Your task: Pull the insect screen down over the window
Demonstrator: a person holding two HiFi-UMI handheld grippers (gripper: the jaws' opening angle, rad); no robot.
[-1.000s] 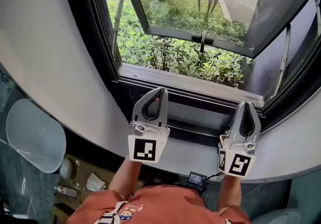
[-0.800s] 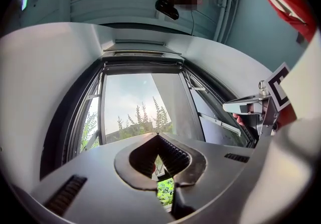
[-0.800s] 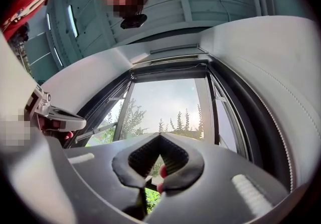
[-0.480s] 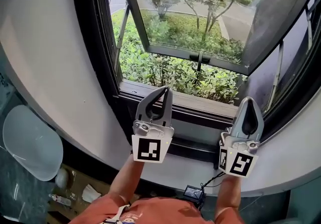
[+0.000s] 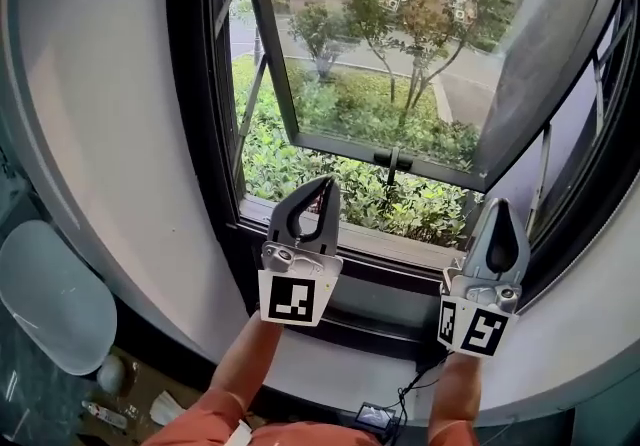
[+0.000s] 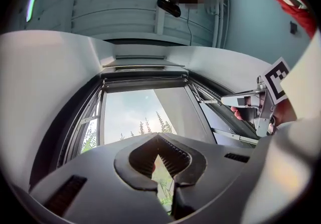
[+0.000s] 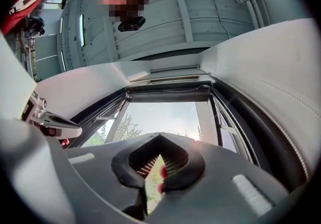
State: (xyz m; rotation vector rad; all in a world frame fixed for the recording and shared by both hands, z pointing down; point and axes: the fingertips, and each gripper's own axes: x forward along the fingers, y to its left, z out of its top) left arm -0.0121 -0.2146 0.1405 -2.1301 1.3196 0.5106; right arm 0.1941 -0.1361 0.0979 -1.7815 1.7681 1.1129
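The window (image 5: 400, 84) has a dark frame, and its glass sash is swung open outward. The insect screen sits rolled up in a dark bar along the top of the frame (image 6: 145, 83), which also shows in the right gripper view (image 7: 168, 92). My left gripper (image 5: 324, 182) is shut and empty, pointing up in front of the window's lower left part. My right gripper (image 5: 497, 202) is likewise shut and empty, in front of the lower right part. Both are well below the screen bar. The left gripper (image 6: 158, 136) and right gripper (image 7: 160, 136) have their tips together against sky.
The sill (image 5: 380, 246) runs just beyond the grippers, with a curved white ledge (image 5: 560, 334) below it. The white wall (image 5: 110, 134) flanks the window on the left. A pale grey seat (image 5: 50, 299) stands at lower left, and a small device with a cable (image 5: 375, 416) lies on the floor.
Both grippers have risen, still shut, from sill level to in front of the lower glass. The head view has tilted upward, showing more of the window.
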